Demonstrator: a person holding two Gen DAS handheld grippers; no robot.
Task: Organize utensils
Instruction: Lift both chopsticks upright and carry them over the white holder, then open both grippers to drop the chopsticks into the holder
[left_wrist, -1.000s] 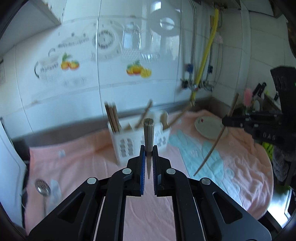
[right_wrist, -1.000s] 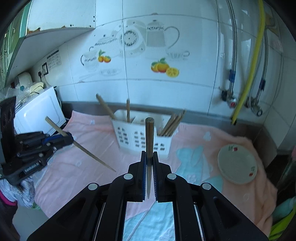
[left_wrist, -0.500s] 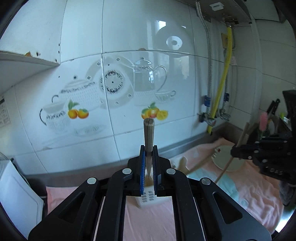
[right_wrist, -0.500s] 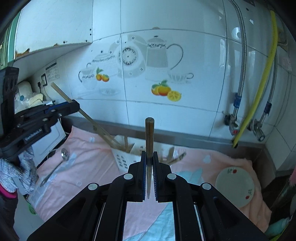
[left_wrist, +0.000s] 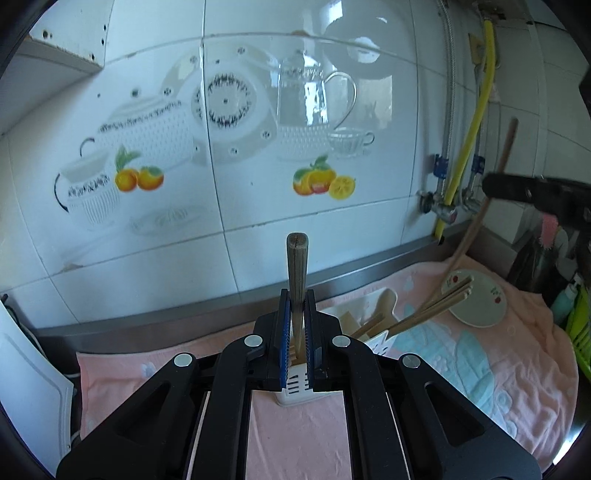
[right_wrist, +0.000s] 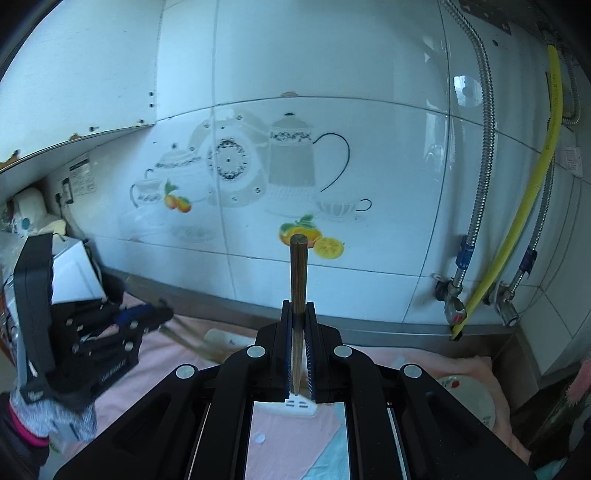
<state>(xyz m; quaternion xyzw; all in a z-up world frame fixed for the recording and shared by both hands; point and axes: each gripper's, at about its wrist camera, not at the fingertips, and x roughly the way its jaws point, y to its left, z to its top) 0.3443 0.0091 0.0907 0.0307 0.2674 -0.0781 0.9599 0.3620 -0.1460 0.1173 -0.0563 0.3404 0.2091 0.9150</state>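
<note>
Nearest in L wrist view: left gripper (left_wrist: 296, 332) clamped tight on a wooden chopstick (left_wrist: 296, 266), pads w/ blue edging pressed to both sides, stick upright, blunt end toward wall. Just beyond jaws, partly hidden by them: white slotted utensil holder (left_wrist: 299, 387) on pink towel (left_wrist: 295, 435), w/ a bundle of chopsticks (left_wrist: 432, 306) leaned out to the right and a pale spatula-like piece beside them; how many compartments, couldn't tell. Farther right on towel: small white plate (left_wrist: 480, 306) w/ red marks, apart from holder. Upper right, blurred: right gripper (left_wrist: 491, 186) seen side-on w/ a second chopstick (left_wrist: 480, 218) slanted through its tip. Behind: steel counter edge, then tiled wall (left_wrist: 258, 206) w/ teapot-and-orange decals, yellow hose (left_wrist: 469, 129) beside valves. In R wrist view: right gripper (right_wrist: 299, 343) likewise fully closed on its chopstick (right_wrist: 298, 291), dark-toned, upright, pointed end down between pads. Below tips: only a sliver of holder (right_wrist: 301, 404) visible. Left side, blurred: left gripper (right_wrist: 162, 317) carried by a gloved hand (right_wrist: 51, 413), its stick angled down toward towel. Far left: white appliance (right_wrist: 74, 273) on counter.
</note>
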